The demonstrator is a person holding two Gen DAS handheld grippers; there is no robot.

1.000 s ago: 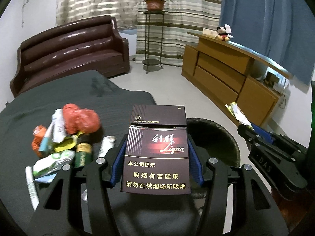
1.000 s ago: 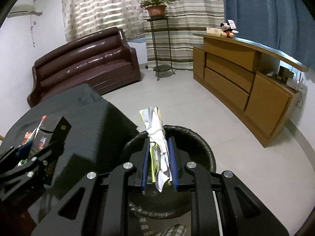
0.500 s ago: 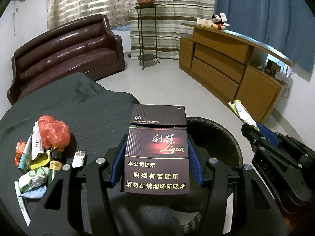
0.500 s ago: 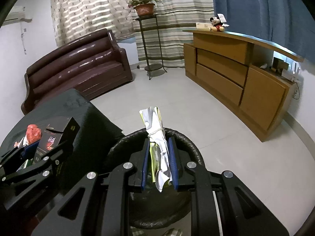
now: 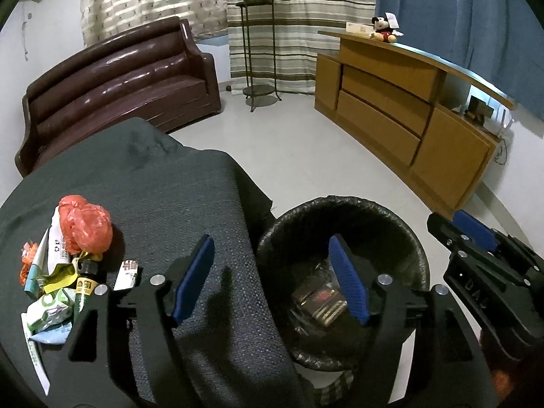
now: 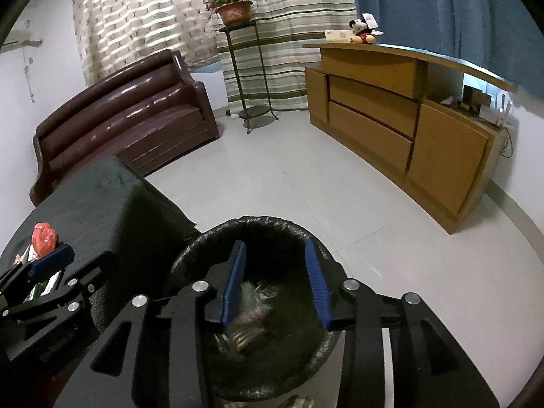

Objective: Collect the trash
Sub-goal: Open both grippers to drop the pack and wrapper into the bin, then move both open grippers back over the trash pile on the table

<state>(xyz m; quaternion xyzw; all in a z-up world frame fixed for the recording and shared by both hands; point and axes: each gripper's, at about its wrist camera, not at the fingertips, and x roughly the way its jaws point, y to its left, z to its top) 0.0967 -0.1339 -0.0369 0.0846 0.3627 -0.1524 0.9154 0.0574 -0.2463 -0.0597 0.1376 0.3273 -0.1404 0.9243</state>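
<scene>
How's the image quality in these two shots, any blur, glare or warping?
Left wrist view: fisheye bends the cabinet; glare streaks the sofa; the cigarette pack in the bin is blurred. Right wrist view: same warping, dark corners, bin contents smeared.

Your dark cigarette pack (image 5: 319, 301) lies flat in the black-lined bin (image 5: 370, 209) (crumpled wrapper (image 6: 253, 292) beside it); remaining trash pile (image 5: 64, 272) sits on the dark tablecloth, red bag (image 5: 85, 226) topmost.

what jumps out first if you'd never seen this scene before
The black-lined bin by the dark-clothed table, a cigarette pack lying inside. Then the open blue-padded left hand-held gripper above its near rim, and the litter pile with a red bag at the table's left.
</scene>
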